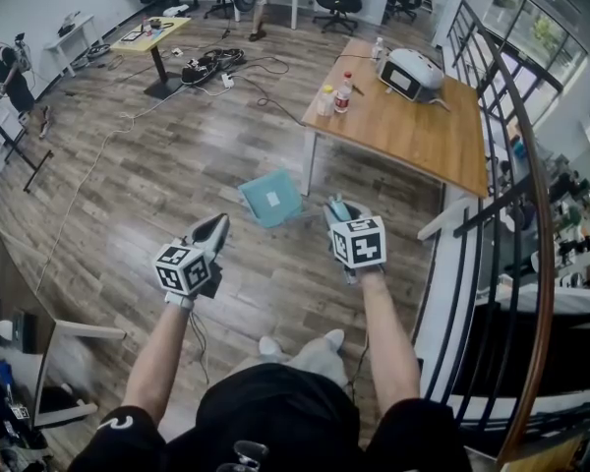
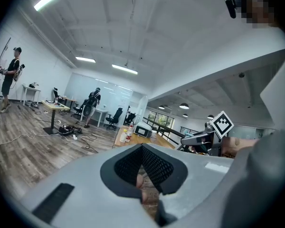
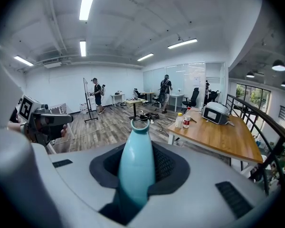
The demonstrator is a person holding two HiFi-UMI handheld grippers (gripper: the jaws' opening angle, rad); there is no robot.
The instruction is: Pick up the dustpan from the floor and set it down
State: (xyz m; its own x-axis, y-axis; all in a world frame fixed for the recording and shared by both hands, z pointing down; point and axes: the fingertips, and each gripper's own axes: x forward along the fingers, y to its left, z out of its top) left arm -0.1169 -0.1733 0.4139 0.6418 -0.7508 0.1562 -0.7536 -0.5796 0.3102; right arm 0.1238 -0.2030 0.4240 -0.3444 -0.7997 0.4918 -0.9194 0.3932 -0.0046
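**Teal handle gripped on the right, pan on the floor ahead**

Wide wooden floor (image 1: pixel 177 185), with the long table (image 1: pixel 413 136) standing up ahead on the right. By its near leg is the dustpan (image 1: pixel 271 200), a flat teal square pan with a pale label. It appears to rest on the boards, set corner-on to the person.

Both arms are out in front. The pan sits ahead of them and between their two lines, forward-right of the left hand-held gripper (image 1: pixel 216 226) and forward-left of the right hand-held gripper (image 1: pixel 336 209). Neither looks clearly nearer.

The left one has its jaws closed together at the tips with nothing between them. The right one is clamped on a teal handle (image 3: pixel 135 170). The handle's long axis runs straight out along the jaws, and its hanging loop (image 3: pixel 140 125) points away towards the table.

From the head view no join shows between handle and pan, and bare floor seems to lie between them. Whether they are one piece I cannot tell.

My read is that everything turns on that gap. If the pan is separate, the free left hand has the open reach, down and forward to the right.
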